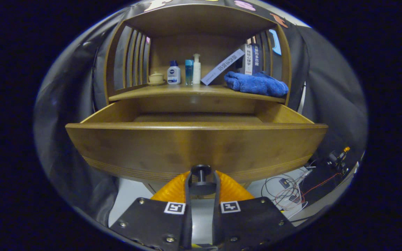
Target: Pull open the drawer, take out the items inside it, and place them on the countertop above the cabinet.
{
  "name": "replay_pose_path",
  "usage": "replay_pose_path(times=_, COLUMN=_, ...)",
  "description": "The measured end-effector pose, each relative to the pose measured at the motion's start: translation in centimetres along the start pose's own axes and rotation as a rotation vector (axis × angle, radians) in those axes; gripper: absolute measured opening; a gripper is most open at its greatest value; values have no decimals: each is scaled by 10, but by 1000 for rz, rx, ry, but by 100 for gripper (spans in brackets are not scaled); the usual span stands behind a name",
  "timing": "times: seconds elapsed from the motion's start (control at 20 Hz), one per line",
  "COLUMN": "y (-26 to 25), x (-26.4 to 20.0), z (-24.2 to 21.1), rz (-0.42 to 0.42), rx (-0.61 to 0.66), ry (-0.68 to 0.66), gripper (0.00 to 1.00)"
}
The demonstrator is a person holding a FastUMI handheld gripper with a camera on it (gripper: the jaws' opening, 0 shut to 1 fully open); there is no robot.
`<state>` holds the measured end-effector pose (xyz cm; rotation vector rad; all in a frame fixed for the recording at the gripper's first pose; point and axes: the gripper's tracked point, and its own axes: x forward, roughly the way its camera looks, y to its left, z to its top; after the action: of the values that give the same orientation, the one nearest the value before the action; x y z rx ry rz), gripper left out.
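The wooden drawer [194,143] stands pulled out toward me, its front panel just beyond my fingers. Its dark round knob [201,171] sits between the fingers of my gripper [201,181], which is shut on it. Over the front edge I see only the back part of the drawer's floor; what lies inside is hidden. Above the drawer runs the countertop [187,91] of the cabinet, under a wooden hood. A blue towel [257,83] lies on its right part.
On the countertop stand a small ceramic cup with saucer [156,78], three bottles [187,71], a leaning book [222,67] and an upright box [251,58]. Cables and small electronics [291,188] lie on the floor below right. Black cloth hangs on both sides.
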<state>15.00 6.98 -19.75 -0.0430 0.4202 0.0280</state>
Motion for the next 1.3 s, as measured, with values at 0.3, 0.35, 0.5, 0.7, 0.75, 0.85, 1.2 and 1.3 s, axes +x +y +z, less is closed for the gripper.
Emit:
replay_pose_path(times=0.3, y=10, x=-20, z=27, rz=22, rx=-28, ry=-36, gripper=43)
replay_pose_path(times=0.35, y=11, x=-24, z=45, rz=20, rx=-24, ry=-94, gripper=43)
replay_pose_path(times=0.5, y=15, x=-39, z=100, rz=-7, rx=-35, ry=-162, gripper=41)
replay_pose_path(times=0.7, y=30, x=3, z=129, rz=-20, rx=-41, ry=-63, gripper=42)
replay_pose_path(times=0.75, y=33, x=17, z=129, rz=-26, rx=-40, ry=-14, gripper=42)
replay_pose_path(times=0.85, y=38, x=46, z=127, rz=-35, rx=-39, ry=80, gripper=42)
replay_pose_path(times=1.2, y=44, x=106, z=84, rz=-77, rx=-33, ry=437, gripper=42)
replay_pose_path(times=1.3, y=41, x=114, z=74, rz=-91, rx=-28, ry=509, gripper=42)
